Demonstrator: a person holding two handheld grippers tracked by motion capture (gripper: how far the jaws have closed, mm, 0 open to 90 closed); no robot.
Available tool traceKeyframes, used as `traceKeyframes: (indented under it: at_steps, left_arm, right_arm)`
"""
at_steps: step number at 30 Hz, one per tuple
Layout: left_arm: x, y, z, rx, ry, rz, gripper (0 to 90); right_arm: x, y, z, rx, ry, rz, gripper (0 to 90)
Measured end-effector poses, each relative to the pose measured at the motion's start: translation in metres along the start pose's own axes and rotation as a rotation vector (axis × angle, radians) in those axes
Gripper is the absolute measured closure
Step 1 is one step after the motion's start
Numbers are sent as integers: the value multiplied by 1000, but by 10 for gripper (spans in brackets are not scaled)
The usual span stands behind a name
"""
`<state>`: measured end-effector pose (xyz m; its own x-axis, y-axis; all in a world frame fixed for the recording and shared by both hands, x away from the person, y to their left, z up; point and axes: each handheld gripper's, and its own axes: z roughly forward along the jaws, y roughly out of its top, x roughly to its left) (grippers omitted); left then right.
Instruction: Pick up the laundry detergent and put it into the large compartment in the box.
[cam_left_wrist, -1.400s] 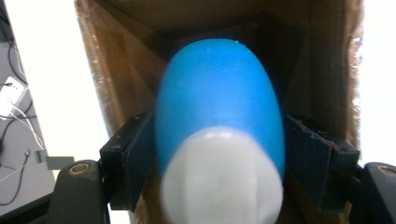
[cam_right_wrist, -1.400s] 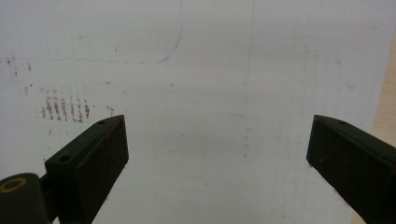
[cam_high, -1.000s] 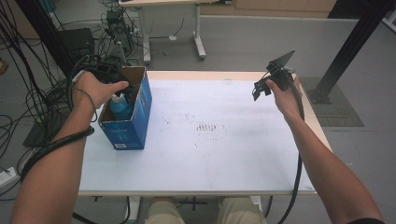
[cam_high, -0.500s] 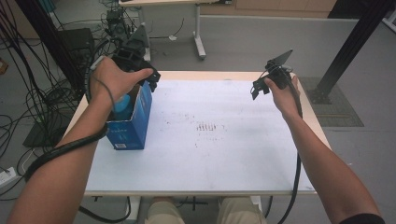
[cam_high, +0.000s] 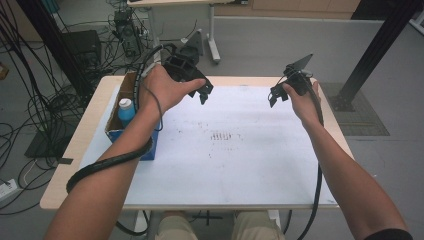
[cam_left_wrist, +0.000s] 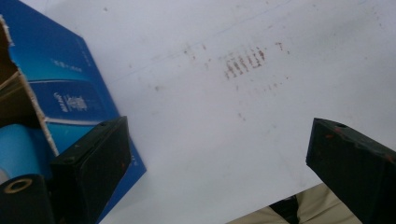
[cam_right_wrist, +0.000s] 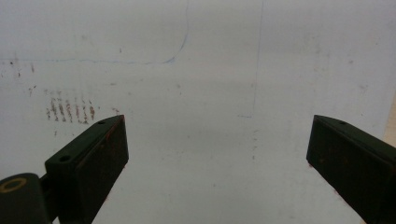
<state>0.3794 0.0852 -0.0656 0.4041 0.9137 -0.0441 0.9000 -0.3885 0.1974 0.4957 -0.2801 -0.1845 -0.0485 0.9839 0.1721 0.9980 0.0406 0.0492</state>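
Hovering above the far left part of the table (cam_high: 75, 150), the left gripper (cam_high: 202, 95) sits just right of the blue cardboard box (cam_high: 147, 150); jaws spread wide, nothing between them.

Item 1: blue cardboard box, open-topped, standing at the table's left edge. Inside it, a light blue bottle with a white cap (cam_high: 126, 110), upright against the far left corner. In the left gripper view the box wall (cam_left_wrist: 70, 93) lies beside the left jaw, with the bottle's blue (cam_left_wrist: 18, 149) showing inside.

Item 2: right gripper (cam_high: 276, 96), raised over the far right part of the table, jaws wide, empty, well apart from the box.

Item 3: white sheet (cam_high: 240, 165) covering the tabletop, with a patch of reddish-brown smudges (cam_high: 222, 136) at centre.

Risk, as judged: a reach into the box could catch a jaw on the cardboard rim and tip or drag the box toward the edge. The left forearm and trailing cable (cam_high: 110, 160) cross over the box and could snag it.

Surroundings: floor cables and equipment to the far left; none on the working surface.
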Motion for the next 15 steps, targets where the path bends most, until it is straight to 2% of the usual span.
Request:
traceKeyframes:
  at_steps: [7, 15]
  left_arm:
    - [-10, 4, 8, 12, -11, 19, 71]
    - [-12, 7, 15, 31, -18, 29, 71]
  right_arm:
    - [0, 0, 1, 1, 1, 2, 54]
    - [1, 1, 1, 2, 3, 1, 54]
